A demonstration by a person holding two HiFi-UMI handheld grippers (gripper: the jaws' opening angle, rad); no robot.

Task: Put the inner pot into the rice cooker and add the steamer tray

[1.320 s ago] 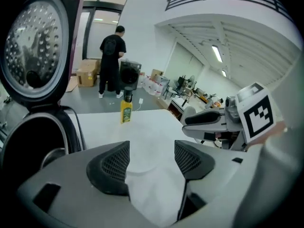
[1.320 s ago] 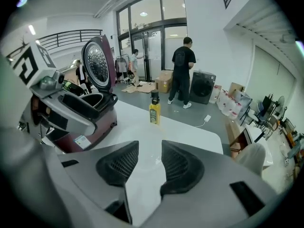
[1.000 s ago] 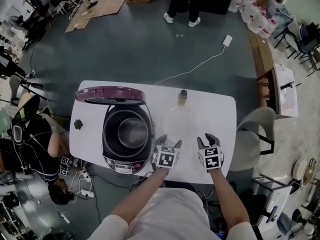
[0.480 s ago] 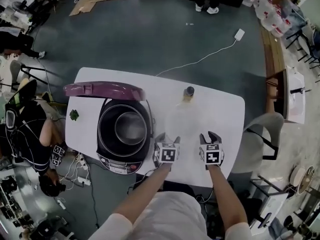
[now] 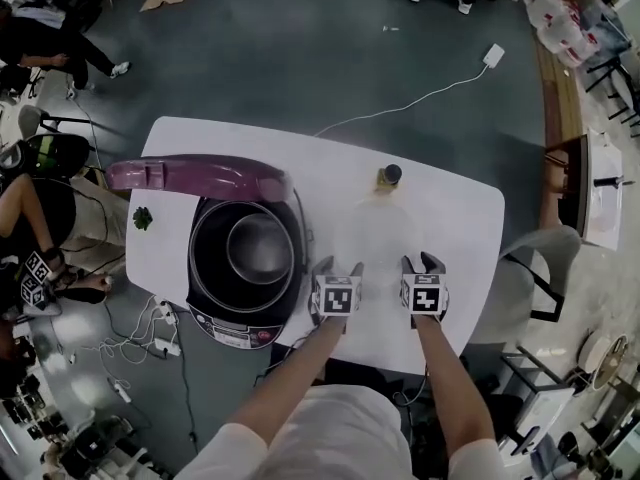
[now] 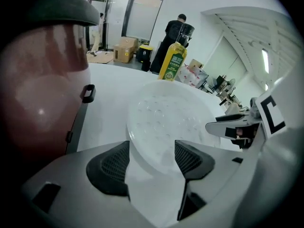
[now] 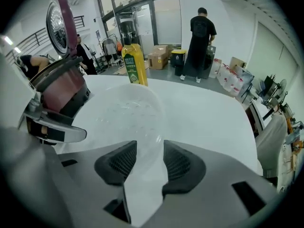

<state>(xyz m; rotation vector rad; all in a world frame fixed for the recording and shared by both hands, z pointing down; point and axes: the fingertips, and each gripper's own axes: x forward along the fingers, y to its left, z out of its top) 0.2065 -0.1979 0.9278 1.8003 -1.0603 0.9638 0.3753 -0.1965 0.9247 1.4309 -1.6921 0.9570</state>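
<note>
1. The left gripper (image 6: 152, 151) has its ribbed dark fingers (image 6: 110, 167) apart and clamps nothing. The near-left rim of the steamer tray (image 6: 164, 115) shows in the gap, with both pads clear of it.
2. The right gripper (image 7: 145, 151) has its fingers (image 7: 183, 165) opening. The tray's near-right rim shows in the gap, and neither pad presses on it.
3. Governing relation: the tray lies flat on the tabletop (image 5: 455, 218), just to the far side of both pairs of fingers and centred between them. It is round, so it has no long axis. Both hands are about equally near, which suits a two-sided grip on the near rim.
4. Tray: a shallow dish of clear plastic with a dimpled floor, faint against the white tabletop. The thin, smooth rim is judged liable to slip.
5. The inner pot (image 5: 258, 253), grey metal, already sits in the rice cooker (image 5: 215, 313). The cooker stands to the left of the tray with its purple lid (image 5: 200, 175) raised. The left gripper is the nearer to it, so the tray must travel left.
6. A yellow oil bottle (image 5: 388, 176) stands just beyond the tray's far edge, off that path.
</note>
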